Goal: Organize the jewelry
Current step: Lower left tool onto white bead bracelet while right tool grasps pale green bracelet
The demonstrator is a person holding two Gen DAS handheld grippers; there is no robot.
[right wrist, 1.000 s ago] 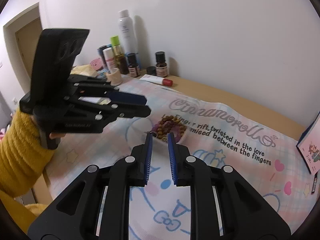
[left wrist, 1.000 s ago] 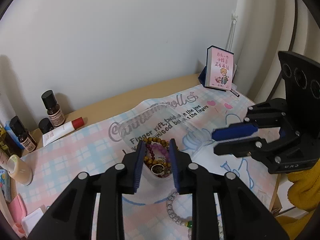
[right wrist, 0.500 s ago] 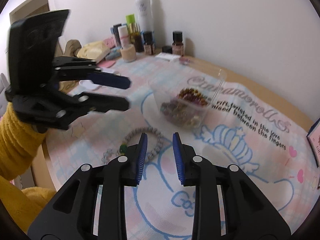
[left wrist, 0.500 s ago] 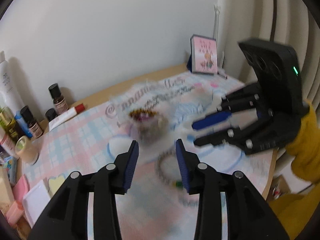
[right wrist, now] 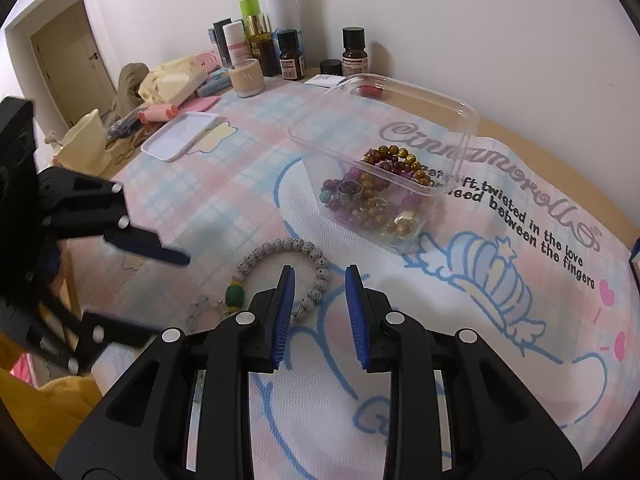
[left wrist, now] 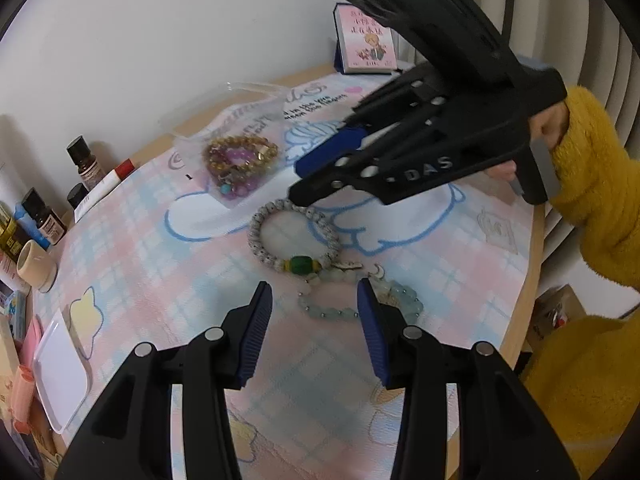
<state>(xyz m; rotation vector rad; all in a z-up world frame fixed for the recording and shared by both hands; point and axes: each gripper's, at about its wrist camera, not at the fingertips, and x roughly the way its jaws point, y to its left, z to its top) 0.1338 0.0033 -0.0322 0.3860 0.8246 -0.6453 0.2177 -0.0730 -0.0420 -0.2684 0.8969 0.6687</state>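
Observation:
A clear plastic box [right wrist: 384, 152] holding several bead bracelets [right wrist: 376, 196] stands open on the patterned cloth; it also shows in the left wrist view [left wrist: 236, 160]. A white bead bracelet with a green bead [left wrist: 294, 236] lies on the cloth in front of it, also in the right wrist view [right wrist: 280, 272]. A pale green bead bracelet [left wrist: 360, 300] lies just beyond my left gripper [left wrist: 316, 312], which is open and empty above the cloth. My right gripper [right wrist: 320, 288] is open and empty, hovering beside the white bracelet; it also shows in the left wrist view [left wrist: 320, 176].
Bottles [right wrist: 280, 32] and small jars [right wrist: 246, 78] line the wall. A white tray [right wrist: 178, 140] and soft clutter [right wrist: 168, 80] lie at the left. A pink booklet [left wrist: 366, 44] stands at the far corner. The table edge [left wrist: 528, 280] runs along the right.
Both grippers have pulled back from the box and opened wider. The left gripper now hangs over the two loose bracelets; the right has dropped lower toward the white bracelet.

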